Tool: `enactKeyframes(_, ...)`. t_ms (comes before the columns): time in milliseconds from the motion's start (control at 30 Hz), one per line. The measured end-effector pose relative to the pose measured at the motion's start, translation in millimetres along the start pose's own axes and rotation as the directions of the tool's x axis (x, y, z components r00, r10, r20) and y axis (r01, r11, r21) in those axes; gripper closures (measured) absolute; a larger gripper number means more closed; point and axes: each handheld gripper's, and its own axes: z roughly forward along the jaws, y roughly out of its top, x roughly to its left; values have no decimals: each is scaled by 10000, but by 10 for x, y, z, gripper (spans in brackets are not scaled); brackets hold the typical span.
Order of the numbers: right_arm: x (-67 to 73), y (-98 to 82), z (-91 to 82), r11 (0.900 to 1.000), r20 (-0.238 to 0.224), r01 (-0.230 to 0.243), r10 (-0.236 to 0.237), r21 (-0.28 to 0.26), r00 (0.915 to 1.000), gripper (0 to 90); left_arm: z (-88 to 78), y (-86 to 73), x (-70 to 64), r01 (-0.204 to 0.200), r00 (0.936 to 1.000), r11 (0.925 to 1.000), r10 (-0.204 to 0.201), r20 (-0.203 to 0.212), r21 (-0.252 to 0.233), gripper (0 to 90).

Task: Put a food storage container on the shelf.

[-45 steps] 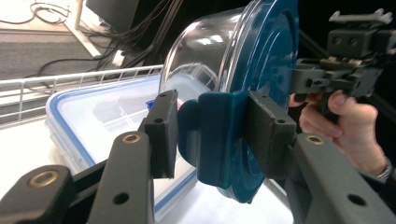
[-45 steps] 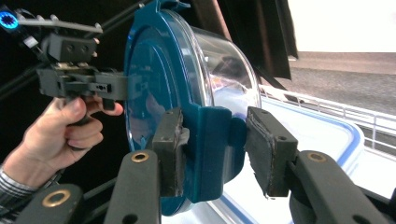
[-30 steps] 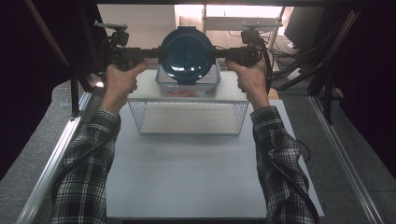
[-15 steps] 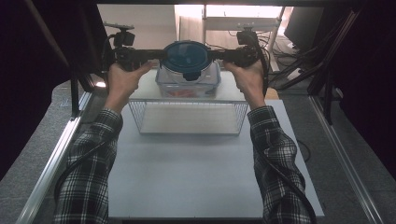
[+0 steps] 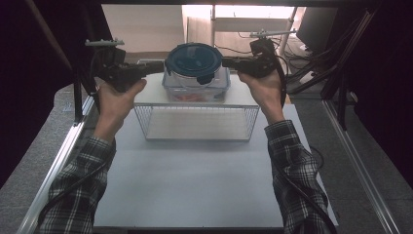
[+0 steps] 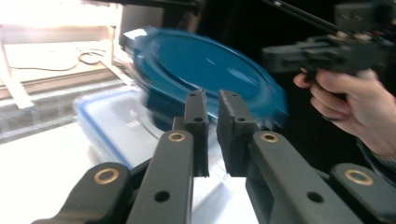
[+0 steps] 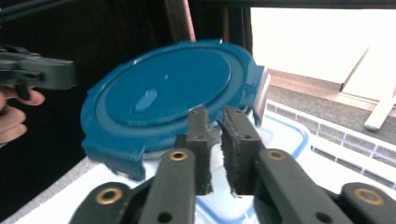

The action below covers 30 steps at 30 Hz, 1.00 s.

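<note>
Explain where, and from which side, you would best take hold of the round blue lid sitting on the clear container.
Probably grip the blue lid by its thin projecting rim, approaching level from the sides. It lies flat and wide atop the clear container, so its edge suits narrow tongs.

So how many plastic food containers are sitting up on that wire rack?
2, stacked. A rectangular clear box with a blue-edged lid stands on the white wire rack, and a round container with a dark blue lid rests on top of it. Others could be hidden behind them.

Round blue lid [image 5: 195, 62], slightly tilted, sitting on top of a clear box [image 5: 197, 89] with a blue-rimmed lid, up on the wire rack [image 5: 197, 122].
</note>
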Motion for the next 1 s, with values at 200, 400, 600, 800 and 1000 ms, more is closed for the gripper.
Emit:
enactKeyframes(200,-28,-125,19,9997,-21,-166,166,200,9999,835,206,-174,-47,-175,9997,9966,189,-163,803,850)
enactKeyframes(400,-41,-178,70,9991,-155,-316,321,299,9994,832,309,-147,68,227,9990,9975,-201,-390,668,841)
enactKeyframes(600,-39,-206,154,9985,-130,-378,384,392,9992,829,372,-89,194,531,9967,9966,-489,-654,637,830)
enactKeyframes(800,-53,-213,209,9984,-23,-461,462,319,9989,832,406,-49,295,871,9943,9944,-831,-662,592,831)
enactKeyframes(1000,-71,-209,210,9984,118,-523,521,232,9986,832,448,-24,318,943,9929,9933,-890,-791,662,826)
